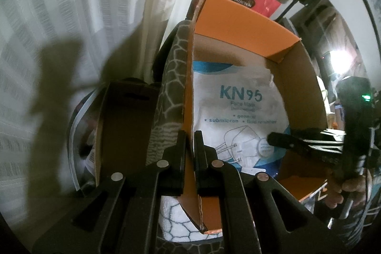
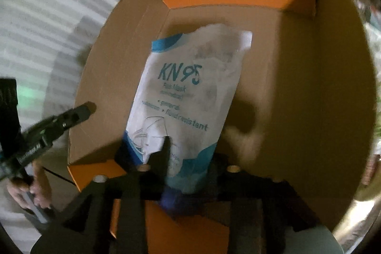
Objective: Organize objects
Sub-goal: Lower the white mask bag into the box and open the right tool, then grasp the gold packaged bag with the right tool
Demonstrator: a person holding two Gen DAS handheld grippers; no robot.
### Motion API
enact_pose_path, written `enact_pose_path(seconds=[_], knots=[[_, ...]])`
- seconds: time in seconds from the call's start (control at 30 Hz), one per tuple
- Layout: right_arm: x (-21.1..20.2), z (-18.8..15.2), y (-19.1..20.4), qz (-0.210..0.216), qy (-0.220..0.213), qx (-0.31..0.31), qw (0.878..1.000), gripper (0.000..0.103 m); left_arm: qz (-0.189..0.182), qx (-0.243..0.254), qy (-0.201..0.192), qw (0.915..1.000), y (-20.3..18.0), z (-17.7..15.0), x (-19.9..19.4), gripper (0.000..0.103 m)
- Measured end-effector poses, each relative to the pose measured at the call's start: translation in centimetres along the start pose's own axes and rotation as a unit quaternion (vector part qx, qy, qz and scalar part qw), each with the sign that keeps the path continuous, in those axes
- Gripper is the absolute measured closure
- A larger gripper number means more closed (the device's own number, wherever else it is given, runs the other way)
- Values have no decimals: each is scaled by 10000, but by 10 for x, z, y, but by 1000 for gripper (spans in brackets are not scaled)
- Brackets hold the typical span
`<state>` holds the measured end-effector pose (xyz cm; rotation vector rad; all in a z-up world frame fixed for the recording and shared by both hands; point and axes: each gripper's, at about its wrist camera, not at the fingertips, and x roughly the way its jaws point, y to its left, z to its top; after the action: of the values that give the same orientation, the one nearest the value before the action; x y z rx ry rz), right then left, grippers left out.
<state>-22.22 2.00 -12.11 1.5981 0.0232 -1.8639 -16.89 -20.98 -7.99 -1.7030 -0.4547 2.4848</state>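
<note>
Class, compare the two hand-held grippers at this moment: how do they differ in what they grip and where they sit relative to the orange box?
The left hand-held gripper pinches the orange box by its side wall; the right hand-held gripper holds the KN95 mask packet. The left straddles the rim, one finger outside; the right reaches inside the box. Both are black and closed on something.
</note>
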Motion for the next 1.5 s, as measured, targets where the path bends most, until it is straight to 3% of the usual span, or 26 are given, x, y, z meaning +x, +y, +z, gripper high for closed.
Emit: enact_pose_path(seconds=[0.03,0.07,0.37,0.7,0.9,0.97,1.5], knots=[[-5,-2,1,-33,-45,-72,10000,46,7,-2,0,10000,-1,0,0,98],[-13,-3,2,-64,-102,-145,9998,43,9,-5,3,10000,-1,0,0,98],[-78,-18,-20,-26,-712,-271,9971,34,16,-13,-3,10000,-2,1,0,98],[-135,-46,-61,-598,-1378,30,9887,16,49,-1,-10,10000,-2,1,0,98],[-144,-61,-89,-867,-1507,290,9843,9,37,-24,-10,10000,-2,1,0,98],[-145,-66,-94,-959,-1564,351,9824,0,44,-22,-11,10000,-2,1,0,98],[-107,-111,-104,-1583,-1471,523,9750,0,61,-19,-14,10000,-3,0,0,98]])
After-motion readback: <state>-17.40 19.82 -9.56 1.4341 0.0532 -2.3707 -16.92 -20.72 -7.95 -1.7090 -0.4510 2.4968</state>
